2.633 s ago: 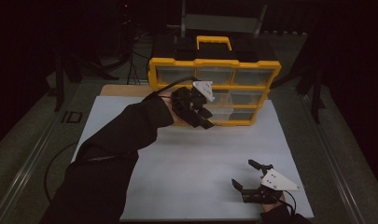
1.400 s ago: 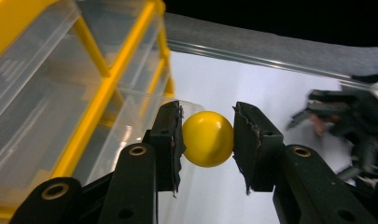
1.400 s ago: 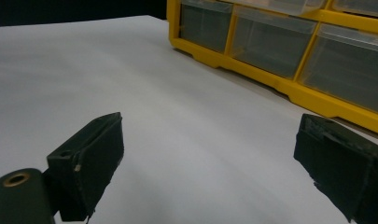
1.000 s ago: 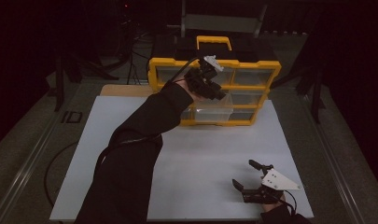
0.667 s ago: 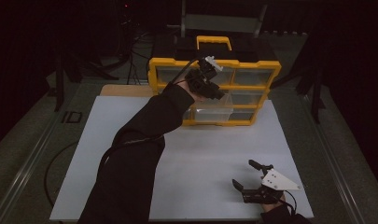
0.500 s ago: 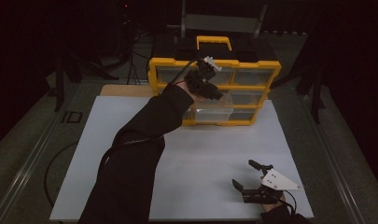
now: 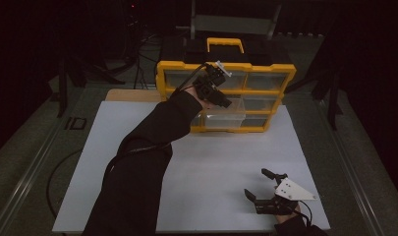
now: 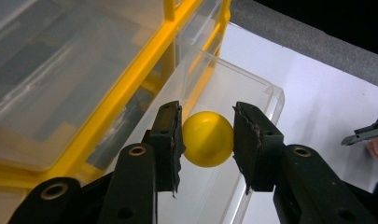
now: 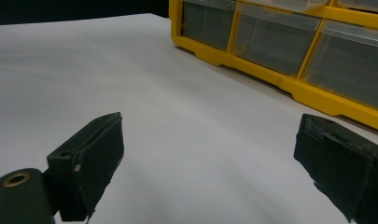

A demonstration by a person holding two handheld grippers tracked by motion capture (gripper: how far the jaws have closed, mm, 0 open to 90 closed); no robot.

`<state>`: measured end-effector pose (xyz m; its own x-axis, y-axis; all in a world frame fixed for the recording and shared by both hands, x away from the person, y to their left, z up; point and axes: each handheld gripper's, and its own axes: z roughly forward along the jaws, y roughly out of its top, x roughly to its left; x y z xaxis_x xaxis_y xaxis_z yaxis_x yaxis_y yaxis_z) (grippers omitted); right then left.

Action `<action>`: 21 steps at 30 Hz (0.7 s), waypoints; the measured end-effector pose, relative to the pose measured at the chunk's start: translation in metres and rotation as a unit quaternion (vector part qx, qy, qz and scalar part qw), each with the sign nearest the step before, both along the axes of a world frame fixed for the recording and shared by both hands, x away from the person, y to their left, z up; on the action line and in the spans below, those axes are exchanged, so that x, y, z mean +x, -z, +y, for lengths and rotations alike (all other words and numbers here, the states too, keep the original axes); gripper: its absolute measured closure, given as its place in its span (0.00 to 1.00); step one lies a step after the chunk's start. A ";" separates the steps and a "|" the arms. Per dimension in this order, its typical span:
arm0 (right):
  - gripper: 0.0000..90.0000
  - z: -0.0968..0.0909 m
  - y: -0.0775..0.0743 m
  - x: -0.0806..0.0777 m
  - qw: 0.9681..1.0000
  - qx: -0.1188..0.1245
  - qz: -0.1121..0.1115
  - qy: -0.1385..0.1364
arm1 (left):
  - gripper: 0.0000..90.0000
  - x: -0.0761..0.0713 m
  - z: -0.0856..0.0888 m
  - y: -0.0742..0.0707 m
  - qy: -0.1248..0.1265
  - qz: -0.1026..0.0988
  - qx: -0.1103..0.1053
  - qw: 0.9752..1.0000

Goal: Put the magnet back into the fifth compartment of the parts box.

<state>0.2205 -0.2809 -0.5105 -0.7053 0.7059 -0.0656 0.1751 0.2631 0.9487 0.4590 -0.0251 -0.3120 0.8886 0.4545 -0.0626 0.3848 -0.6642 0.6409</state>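
While the right claw gapes empty, the left claw clamps a yellow ball.

A white tabletop bears a yellow drawer organizer.

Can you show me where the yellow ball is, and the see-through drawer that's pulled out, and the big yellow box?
yellow ball [image 8: 208, 139], left gripper view, middle of its round front.
see-through drawer [image 8: 252, 88], left gripper view, its clear far wall.
yellow box [image 7: 226, 92], high view, its yellow middle crossbar.
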 end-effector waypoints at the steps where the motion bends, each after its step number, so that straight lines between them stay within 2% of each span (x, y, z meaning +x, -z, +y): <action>1: 0.09 0.000 0.000 0.000 1.000 0.000 0.000 0.000 | 0.70 0.000 -0.001 0.001 -0.004 0.002 0.005 1.000; 6: 0.09 0.001 0.000 0.000 1.000 -0.001 0.001 -0.001 | 0.70 -0.001 -0.004 0.003 -0.003 0.004 0.027 1.000; 11: 0.09 0.000 0.000 0.000 1.000 -0.001 0.000 -0.001 | 0.70 -0.002 -0.003 0.001 -0.004 0.002 0.022 1.000; 15: 0.09 0.001 0.000 0.000 1.000 -0.002 0.000 -0.001 | 0.70 -0.003 -0.002 -0.003 0.000 -0.005 0.003 1.000; 20: 0.09 0.000 0.000 0.000 1.000 -0.002 0.000 0.000 | 0.69 -0.005 -0.002 -0.005 -0.002 -0.010 -0.009 1.000; 21: 0.09 0.000 0.000 0.000 1.000 -0.002 0.000 0.000 | 0.65 -0.005 -0.002 -0.005 -0.002 -0.009 -0.011 1.000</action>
<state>0.2204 -0.2808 -0.5106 -0.7048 0.7061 -0.0687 0.1747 0.2666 0.9479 0.4537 -0.0267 -0.3072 0.8881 0.4561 -0.0565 0.3749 -0.6479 0.6631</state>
